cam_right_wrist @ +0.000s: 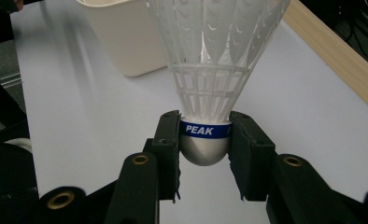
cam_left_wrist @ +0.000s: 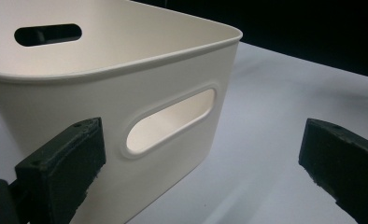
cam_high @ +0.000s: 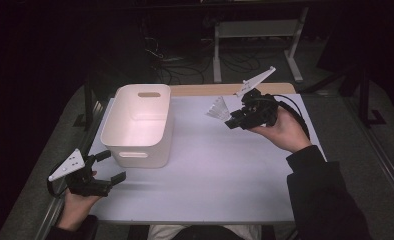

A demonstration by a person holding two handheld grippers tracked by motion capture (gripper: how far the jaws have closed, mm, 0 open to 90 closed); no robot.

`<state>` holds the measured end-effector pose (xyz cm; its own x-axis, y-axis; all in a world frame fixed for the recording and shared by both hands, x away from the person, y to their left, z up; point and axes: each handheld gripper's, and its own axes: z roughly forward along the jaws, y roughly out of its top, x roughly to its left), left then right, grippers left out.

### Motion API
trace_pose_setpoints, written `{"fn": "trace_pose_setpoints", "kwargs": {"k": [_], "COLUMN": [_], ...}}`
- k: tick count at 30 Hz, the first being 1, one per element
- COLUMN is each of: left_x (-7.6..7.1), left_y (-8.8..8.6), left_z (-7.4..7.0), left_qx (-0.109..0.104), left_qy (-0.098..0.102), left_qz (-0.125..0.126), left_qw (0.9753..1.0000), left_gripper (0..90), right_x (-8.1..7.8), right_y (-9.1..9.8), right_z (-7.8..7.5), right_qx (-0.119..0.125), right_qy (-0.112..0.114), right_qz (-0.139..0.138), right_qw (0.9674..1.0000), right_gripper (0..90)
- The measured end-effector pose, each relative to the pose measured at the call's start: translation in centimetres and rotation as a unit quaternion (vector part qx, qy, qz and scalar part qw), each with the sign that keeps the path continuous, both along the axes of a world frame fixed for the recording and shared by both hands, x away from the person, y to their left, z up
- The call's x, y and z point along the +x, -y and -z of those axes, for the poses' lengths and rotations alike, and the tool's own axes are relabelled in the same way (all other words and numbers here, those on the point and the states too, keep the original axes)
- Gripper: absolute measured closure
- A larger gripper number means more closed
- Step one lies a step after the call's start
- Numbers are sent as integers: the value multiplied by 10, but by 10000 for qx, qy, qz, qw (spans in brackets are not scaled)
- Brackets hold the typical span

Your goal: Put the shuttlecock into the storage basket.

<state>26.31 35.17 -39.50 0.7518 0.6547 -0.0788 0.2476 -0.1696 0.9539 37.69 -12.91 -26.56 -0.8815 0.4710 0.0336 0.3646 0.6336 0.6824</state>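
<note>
I hold a shuttlecock [cam_right_wrist: 205,135] in the right gripper [cam_right_wrist: 204,144], whose jaws are clamped on the rounded cork base, one pad on each side of the blue band printed PEAK; in the right gripper view the white plastic skirt flares upward toward twelve o'clock, away from the jaws. In the high view the right gripper [cam_high: 233,119] sits above the table [cam_high: 220,170] at roughly two o'clock from the table's middle, carried in my right hand [cam_high: 280,131], and the shuttlecock [cam_high: 218,108] projects from it toward ten o'clock, clear of the table surface as far as I can judge. The white bin [cam_high: 141,125] stands on the table at about ten o'clock from the middle, its open top up, a slot handle in its near wall and another in its far wall; the shuttlecock is near the bin's right rim but apart from it and outside it. My left gripper [cam_high: 106,167] rests low at about seven o'clock, in my left hand [cam_high: 80,205], with its jaws spread wide and nothing between them. In the left gripper view the two pads [cam_left_wrist: 63,168] stand well apart, the left one before the bin [cam_left_wrist: 126,88] near its slot handle [cam_left_wrist: 170,120]; whether it touches the wall I cannot tell. A wooden strip [cam_high: 225,89] borders the table's far edge at twelve o'clock.
</note>
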Motion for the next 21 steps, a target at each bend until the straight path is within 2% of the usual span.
{"fn": "trace_pose_setpoints", "kwargs": {"k": [8,21], "left_x": [0,0], "left_y": [0,-1], "left_z": [0,0], "left_qx": [3,6], "left_qy": [1,7], "left_qz": [-3,23], "left_qw": [10000,10000], "left_gripper": [4,4], "right_x": [4,9], "right_y": [-12,-33], "right_z": [-6,-10], "right_qx": [26,83], "right_qy": [98,80], "right_qz": [-141,-253], "right_qw": [9998,9996], "right_gripper": [643,642]}}
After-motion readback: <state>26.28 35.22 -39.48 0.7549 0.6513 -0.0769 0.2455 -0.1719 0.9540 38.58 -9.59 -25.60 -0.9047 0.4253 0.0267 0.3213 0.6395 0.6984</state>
